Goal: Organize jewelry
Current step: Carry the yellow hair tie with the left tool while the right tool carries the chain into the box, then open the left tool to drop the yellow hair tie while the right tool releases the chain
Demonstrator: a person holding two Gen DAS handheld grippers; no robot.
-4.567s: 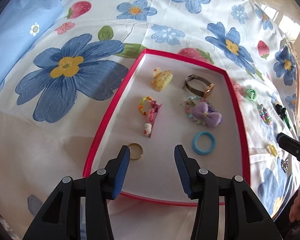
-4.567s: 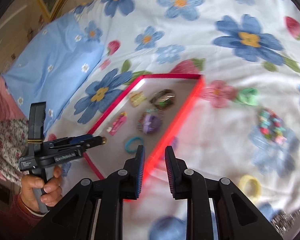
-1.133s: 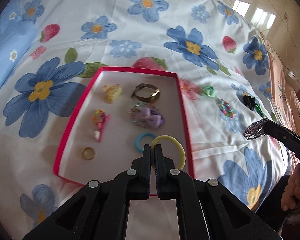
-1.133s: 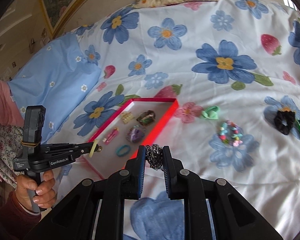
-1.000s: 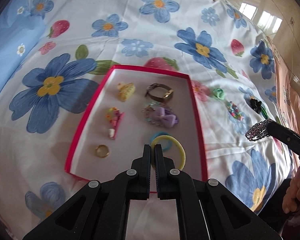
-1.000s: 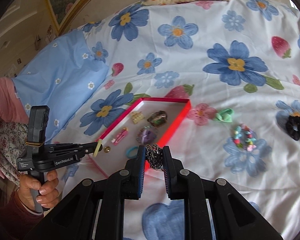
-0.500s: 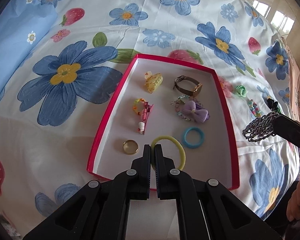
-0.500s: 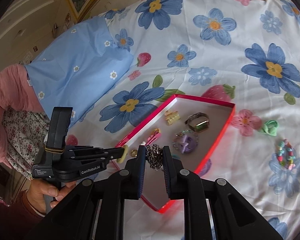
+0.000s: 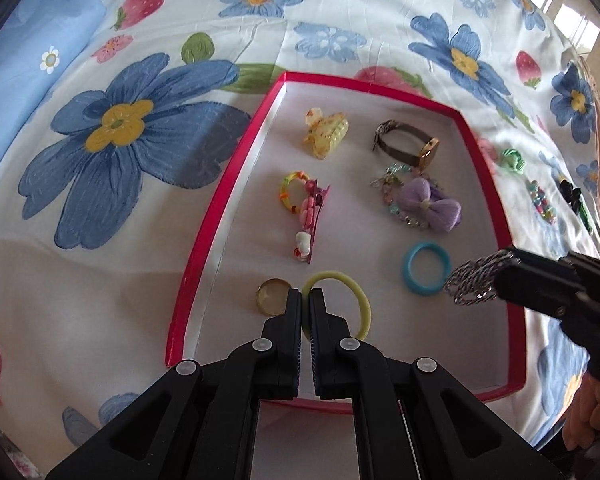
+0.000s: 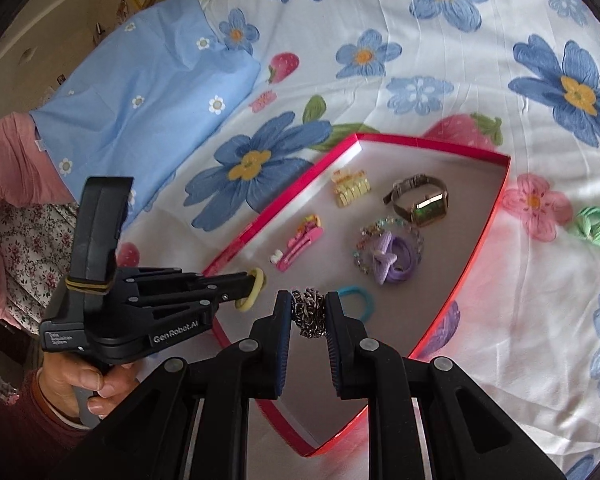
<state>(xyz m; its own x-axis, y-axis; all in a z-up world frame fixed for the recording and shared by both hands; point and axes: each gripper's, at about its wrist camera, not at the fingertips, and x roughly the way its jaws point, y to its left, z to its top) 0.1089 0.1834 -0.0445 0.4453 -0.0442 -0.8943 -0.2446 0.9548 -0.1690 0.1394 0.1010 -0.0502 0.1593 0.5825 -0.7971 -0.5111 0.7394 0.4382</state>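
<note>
The left hand-held gripper (image 9: pixel 306 300) is squeezed tight on a yellow hair tie (image 9: pixel 354 300). The hair tie hangs over the near part of the red tray (image 9: pixel 216 220), just beside a gold ring (image 9: pixel 271 295) that lies on the tray floor. In the right wrist view the same left hand-held gripper (image 10: pixel 256 284) comes in from the left with the yellow hair tie (image 10: pixel 252 292) at its tip, and a hand (image 10: pixel 80 384) holds its handle.

The right hand-held gripper (image 10: pixel 309 312) is closed on a bunched silver chain (image 10: pixel 309 314). The chain fills the small gap between its blue pads (image 10: pixel 285 320). From the left wrist view, the right hand-held gripper (image 9: pixel 500 280) reaches in from the right side, and the silver chain (image 9: pixel 474 282) dangles over the tray near a blue ring (image 9: pixel 426 267).

The tray sits on a bed with a flower sheet (image 9: pixel 132 152). In the tray lie a yellow hair claw (image 9: pixel 326 136), a watch (image 9: pixel 410 148), a purple bow (image 9: pixel 430 204) on top of a beaded bracelet (image 9: pixel 388 190), a pink hair clip (image 9: pixel 310 220) and a small colorful ring (image 9: pixel 290 190) touching it.

Outside the tray, on the sheet to the right, are a green hair tie (image 9: pixel 514 160), a colorful bead bracelet (image 9: pixel 542 202) and a black scrunchie (image 9: pixel 570 191). A light blue pillow (image 10: pixel 140 92) lies at the far left of the bed.
</note>
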